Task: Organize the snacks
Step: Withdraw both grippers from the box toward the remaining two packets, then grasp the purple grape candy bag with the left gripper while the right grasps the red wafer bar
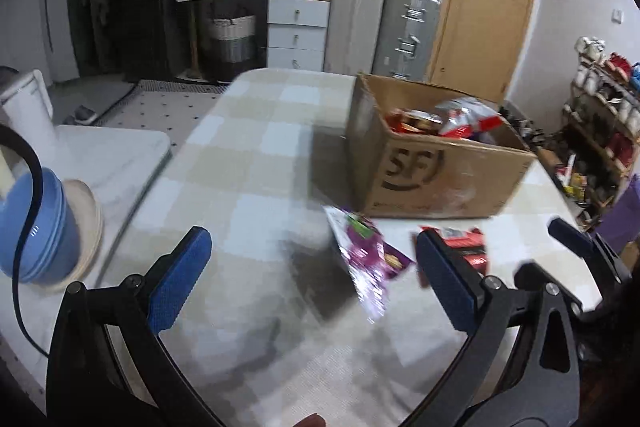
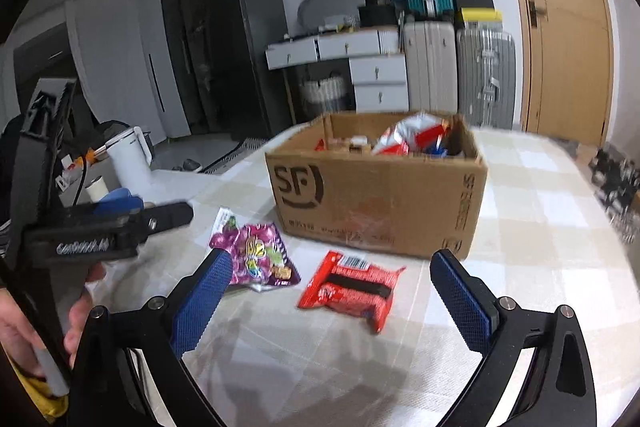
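Observation:
A cardboard box marked SF stands on the checked table and holds several snack packets; it also shows in the left wrist view. In front of it lie a purple snack bag and a red snack packet; both show in the left wrist view, purple and red. My right gripper is open and empty, above the table just short of the red packet. My left gripper is open and empty, to the left of the purple bag; it appears from the side in the right wrist view.
A white side table at the left carries a blue bowl stack, a white kettle and a black cable. Drawers, suitcases and a wooden door stand behind. A shoe rack is at the right.

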`<action>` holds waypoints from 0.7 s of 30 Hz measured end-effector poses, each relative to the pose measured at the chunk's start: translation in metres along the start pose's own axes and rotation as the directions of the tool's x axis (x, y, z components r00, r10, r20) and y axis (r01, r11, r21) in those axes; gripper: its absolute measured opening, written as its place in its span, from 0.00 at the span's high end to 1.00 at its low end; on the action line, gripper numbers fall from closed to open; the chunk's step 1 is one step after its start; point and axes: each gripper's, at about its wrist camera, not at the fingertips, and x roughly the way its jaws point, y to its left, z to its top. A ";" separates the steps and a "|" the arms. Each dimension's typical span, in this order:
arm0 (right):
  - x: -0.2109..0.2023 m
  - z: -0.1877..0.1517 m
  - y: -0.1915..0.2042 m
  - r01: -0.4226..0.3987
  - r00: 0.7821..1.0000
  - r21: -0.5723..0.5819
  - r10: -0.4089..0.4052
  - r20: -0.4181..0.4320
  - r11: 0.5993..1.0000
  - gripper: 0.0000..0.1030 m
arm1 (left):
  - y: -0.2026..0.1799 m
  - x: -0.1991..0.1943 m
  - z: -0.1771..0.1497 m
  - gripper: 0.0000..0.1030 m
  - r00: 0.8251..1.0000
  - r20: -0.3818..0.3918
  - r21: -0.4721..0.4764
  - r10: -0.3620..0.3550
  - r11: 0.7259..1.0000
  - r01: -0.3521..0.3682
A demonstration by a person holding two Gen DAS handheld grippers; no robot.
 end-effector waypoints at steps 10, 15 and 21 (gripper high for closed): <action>0.005 -0.005 -0.007 -0.007 0.999 0.041 0.010 -0.054 0.999 0.02 | 0.001 0.025 -0.001 0.01 0.997 -0.076 -0.029 -0.023 0.999 0.020; 0.015 -0.005 -0.014 0.020 0.995 0.047 -0.015 -0.094 0.999 0.02 | -0.009 0.043 -0.003 0.01 0.992 -0.122 -0.012 -0.005 1.000 0.004; 0.031 -0.005 -0.023 0.018 0.990 0.084 -0.006 -0.141 0.996 0.02 | -0.006 0.085 0.005 0.01 0.982 -0.182 -0.019 -0.043 0.999 0.040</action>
